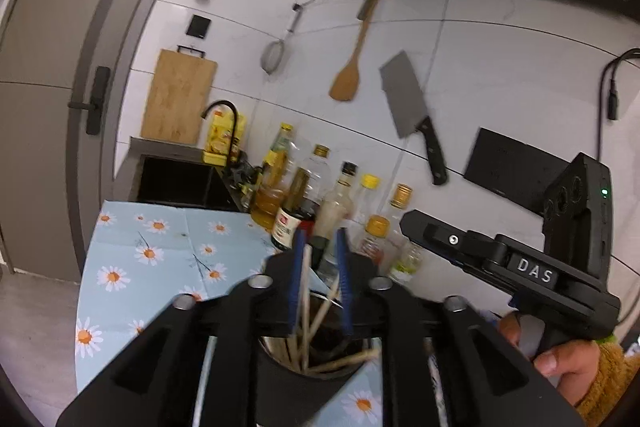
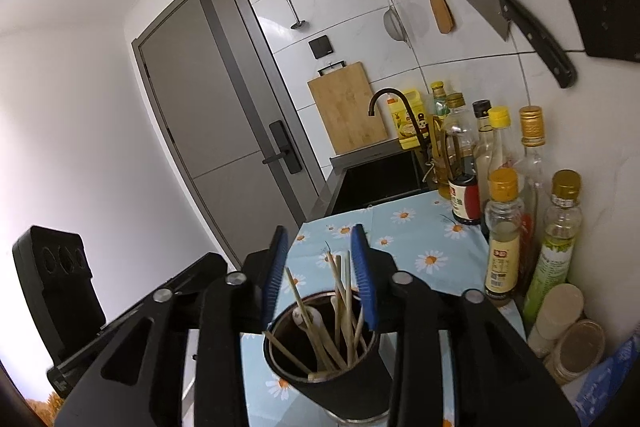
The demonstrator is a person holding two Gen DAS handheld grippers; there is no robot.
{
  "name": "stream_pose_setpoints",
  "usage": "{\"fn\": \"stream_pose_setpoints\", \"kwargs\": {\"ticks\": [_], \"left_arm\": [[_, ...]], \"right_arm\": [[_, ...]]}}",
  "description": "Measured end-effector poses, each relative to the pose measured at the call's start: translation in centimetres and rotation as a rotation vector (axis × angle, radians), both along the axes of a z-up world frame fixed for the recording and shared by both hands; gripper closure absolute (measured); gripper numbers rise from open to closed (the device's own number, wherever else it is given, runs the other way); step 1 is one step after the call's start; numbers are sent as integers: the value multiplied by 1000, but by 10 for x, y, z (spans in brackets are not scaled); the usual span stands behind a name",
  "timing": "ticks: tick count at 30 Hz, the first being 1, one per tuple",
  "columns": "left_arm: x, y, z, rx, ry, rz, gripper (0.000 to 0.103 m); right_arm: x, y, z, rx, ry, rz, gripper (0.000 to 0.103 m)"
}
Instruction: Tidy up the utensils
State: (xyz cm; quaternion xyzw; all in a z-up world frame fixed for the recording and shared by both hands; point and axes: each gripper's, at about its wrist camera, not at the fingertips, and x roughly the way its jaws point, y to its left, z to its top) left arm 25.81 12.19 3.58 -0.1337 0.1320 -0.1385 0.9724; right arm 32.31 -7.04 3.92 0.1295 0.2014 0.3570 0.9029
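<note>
While both hand-held grippers (image 1: 320, 267) (image 2: 322, 267) hang spread, chopsticks (image 2: 340, 307) fill the cup (image 2: 344, 383).

Cleaver (image 1: 406, 99), wooden spatula (image 1: 347, 77), strainer (image 1: 273, 55) on the wall; perhaps oil bottles (image 2: 504, 251) below.

White tiled wall (image 1: 500, 75) is rising beyond the jaws, a cleaver (image 1: 412, 115), wooden spatula (image 1: 352, 63) and strainer (image 1: 276, 53) hanging on it. Left of the jaws, a grey door (image 2: 224, 115) is standing shut beside the sink (image 2: 380, 175).
</note>
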Motion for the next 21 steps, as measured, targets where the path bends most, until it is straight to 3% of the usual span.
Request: {"fn": "stream_pose_setpoints", "kwargs": {"ticks": [6, 9, 13, 18, 21], "left_arm": [[-32, -8, 8, 39, 10, 8, 85], [-48, -16, 13, 78, 25, 5, 72], [-68, -29, 18, 121, 38, 18, 72], [-92, -47, 23, 152, 66, 49, 59], [-106, -63, 24, 187, 94, 102, 57]], "right_arm": [[-26, -18, 7, -18, 10, 2, 58], [-40, -28, 13, -16, 3, 12, 54], [-61, -47, 19, -15, -5, 26, 48], [-81, -73, 23, -14, -12, 63, 38], [-92, -93, 25, 3, 8, 101, 35]]}}
